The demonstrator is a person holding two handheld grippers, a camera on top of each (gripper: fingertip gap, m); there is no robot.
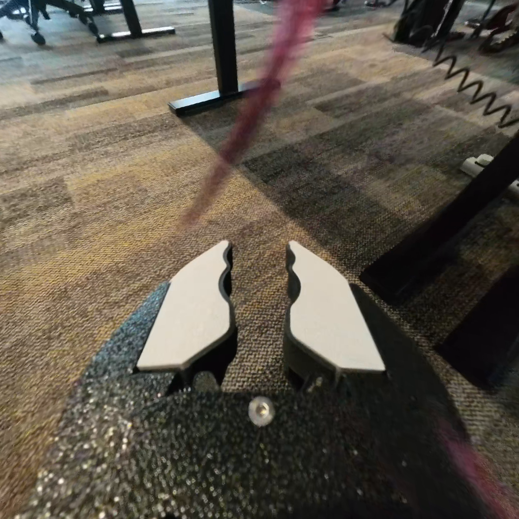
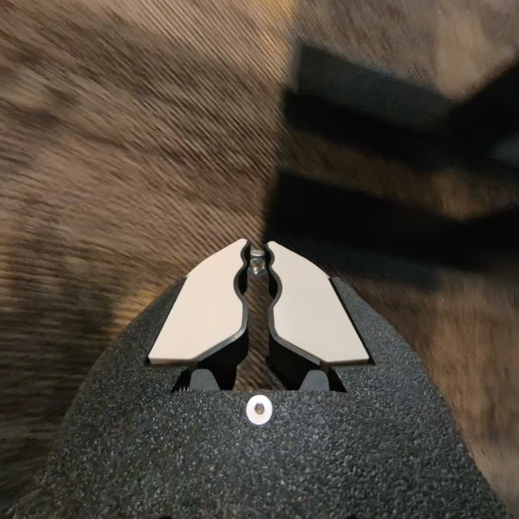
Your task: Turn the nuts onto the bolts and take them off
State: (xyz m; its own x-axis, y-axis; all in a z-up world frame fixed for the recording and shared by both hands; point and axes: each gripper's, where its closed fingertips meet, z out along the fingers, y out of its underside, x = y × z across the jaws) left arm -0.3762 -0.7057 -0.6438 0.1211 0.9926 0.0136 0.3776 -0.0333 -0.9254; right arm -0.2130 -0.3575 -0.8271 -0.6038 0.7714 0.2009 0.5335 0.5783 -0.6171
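In the right wrist view my right gripper [image 2: 257,252] is shut on a small silver metal nut [image 2: 256,264], pinched between the pale fingertips [image 2: 222,280] near their tips. The carpet behind it is motion-blurred. In the left wrist view my left gripper [image 1: 258,250] is open and empty, its pale fingers [image 1: 196,309] held apart above brown carpet. No bolt shows in either view.
A blurred dark red cord [image 1: 247,112] hangs across the left wrist view. A black desk leg and foot [image 1: 222,70] stand ahead, another black desk frame [image 1: 449,238] lies at the right, and a coiled black cable [image 1: 471,84] at the upper right. Dark bars [image 2: 393,196] show right of the right gripper.
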